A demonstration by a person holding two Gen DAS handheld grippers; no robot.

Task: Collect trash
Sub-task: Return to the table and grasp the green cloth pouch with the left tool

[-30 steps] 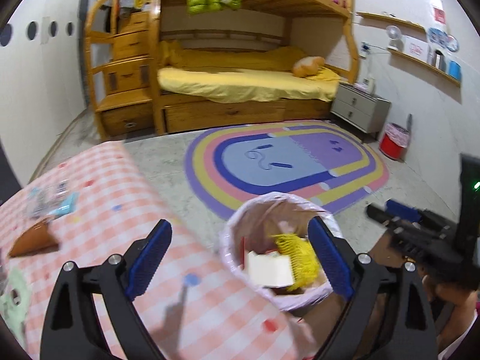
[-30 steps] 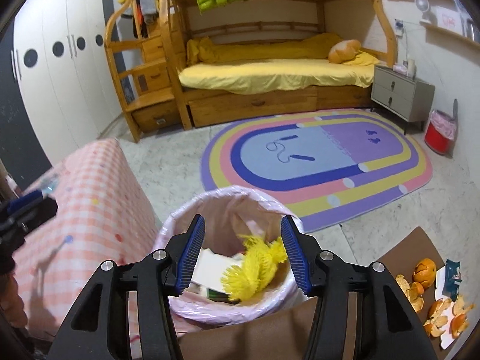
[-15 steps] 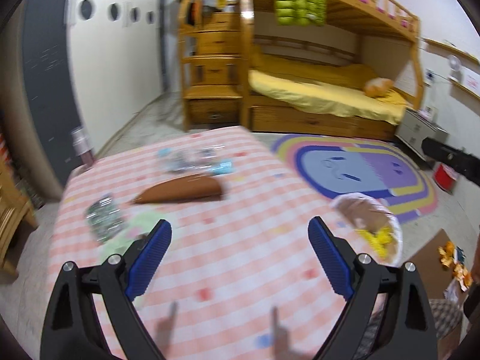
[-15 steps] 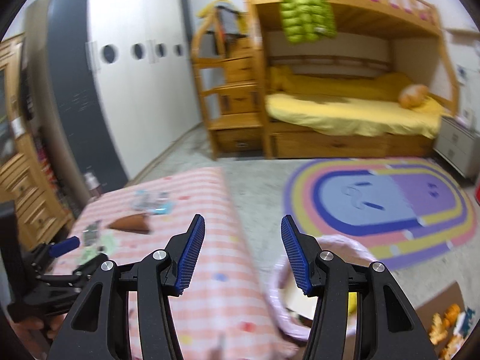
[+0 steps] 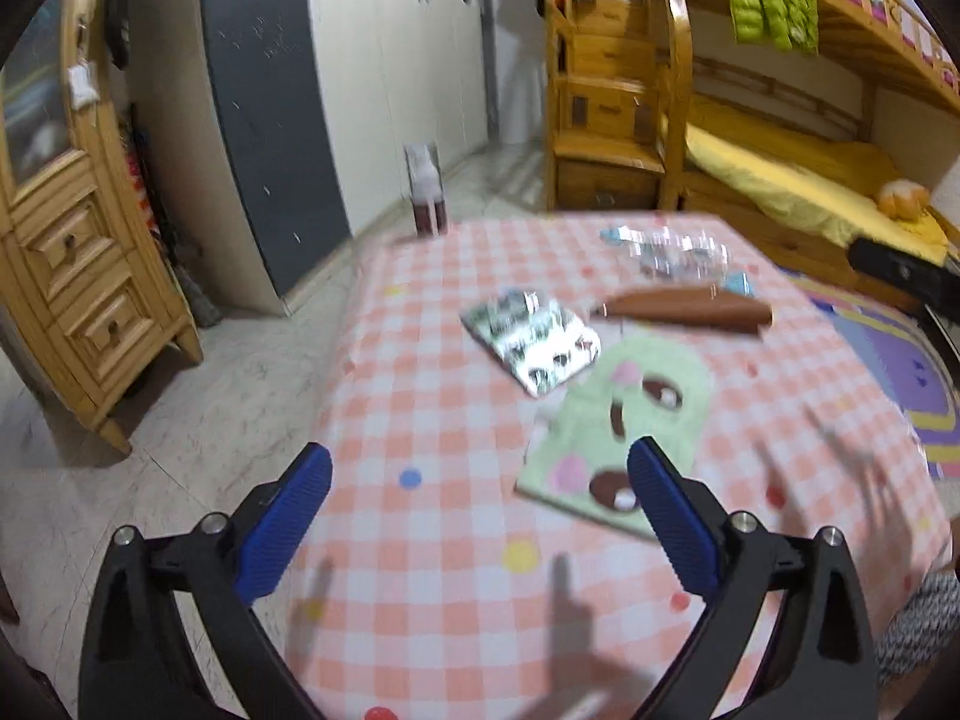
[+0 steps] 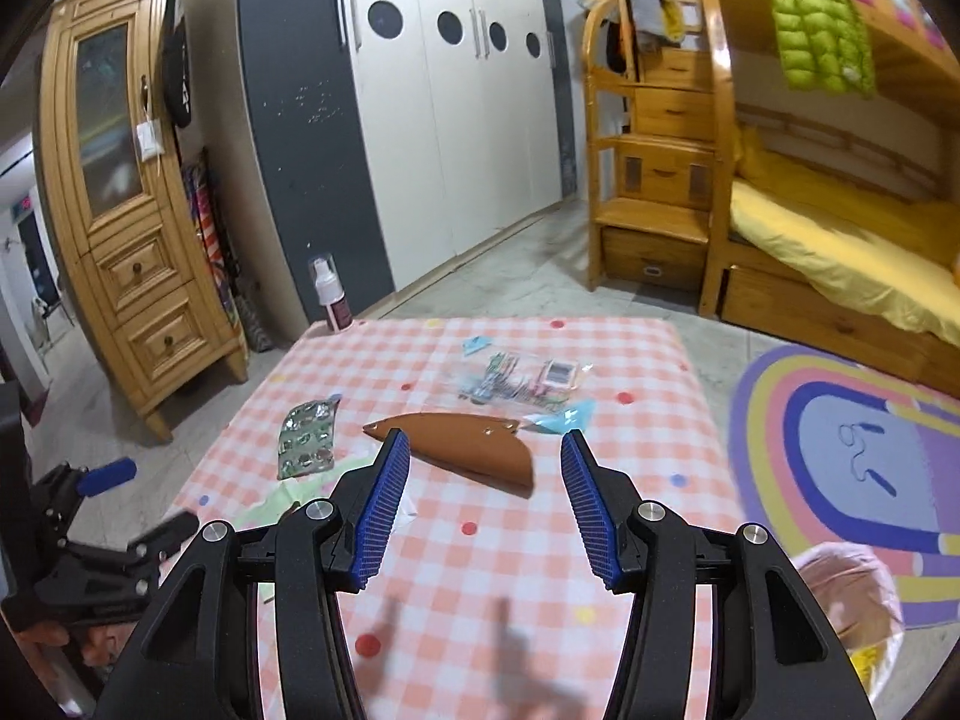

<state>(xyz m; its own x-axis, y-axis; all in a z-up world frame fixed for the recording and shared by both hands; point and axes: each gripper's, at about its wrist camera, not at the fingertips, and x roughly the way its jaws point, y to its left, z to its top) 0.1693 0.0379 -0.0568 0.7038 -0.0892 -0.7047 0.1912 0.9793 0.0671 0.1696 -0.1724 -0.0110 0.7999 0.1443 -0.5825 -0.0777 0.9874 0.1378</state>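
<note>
Checked pink tablecloth [image 6: 480,570] strewn with trash — both grippers hover empty, left gripper [image 5: 480,516] opening wide, right gripper [image 6: 485,501] half-spread; best squared over the brown sleeve [image 6: 462,441] at twelve o'clock before closing.

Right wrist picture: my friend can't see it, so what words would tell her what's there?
An empty open right gripper hovers over a pink checked table holding a brown sheath, a foil pill pack and clear wrappers. The left gripper is at the left edge, and a lined bin sits at lower right.
</note>
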